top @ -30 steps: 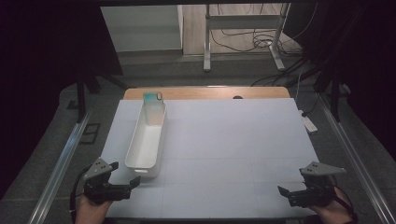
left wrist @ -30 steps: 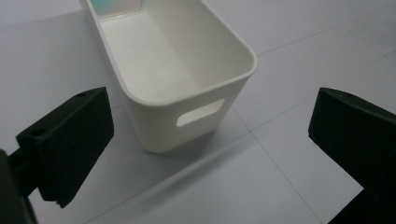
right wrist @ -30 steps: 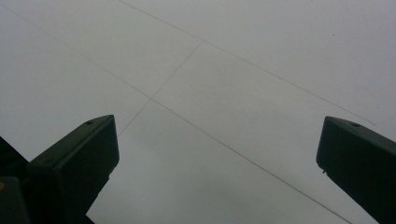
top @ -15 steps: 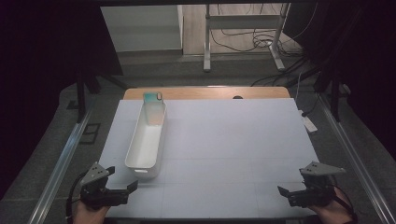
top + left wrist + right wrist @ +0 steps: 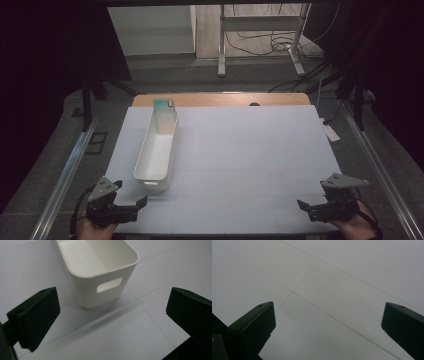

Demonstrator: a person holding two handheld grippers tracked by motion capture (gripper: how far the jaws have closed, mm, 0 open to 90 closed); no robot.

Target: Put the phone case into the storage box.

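**Open tongs near an empty white bin**

While both grippers wait at the near edge of the tabletop, neither one holds anything. The left gripper (image 5: 142, 201) sits at the near left corner with its two black jaws wide apart, and they point toward the long white plastic bin with rounded corners (image 5: 156, 152). The right gripper (image 5: 301, 205) rests at the near right corner, also with jaws spread, above the bare pale blue tabletop (image 5: 250, 150).

The bin stands upright on the left part of the tabletop, with its long side running from the near edge toward the far edge. Its near short wall (image 5: 105, 287) is close in front of the left gripper but not touching it. At its far end a small translucent teal object (image 5: 163, 105) stands up; I cannot tell what it is.

The bin looks light and stiff, with thin smooth walls that can slip between hard jaws. The inside that shows is empty, so it should lift easily, but it is long and may tilt if held at one end. A good place to take hold seems the near short wall, at the oval handle slot (image 5: 109, 285), with one jaw inside the rim and one outside.
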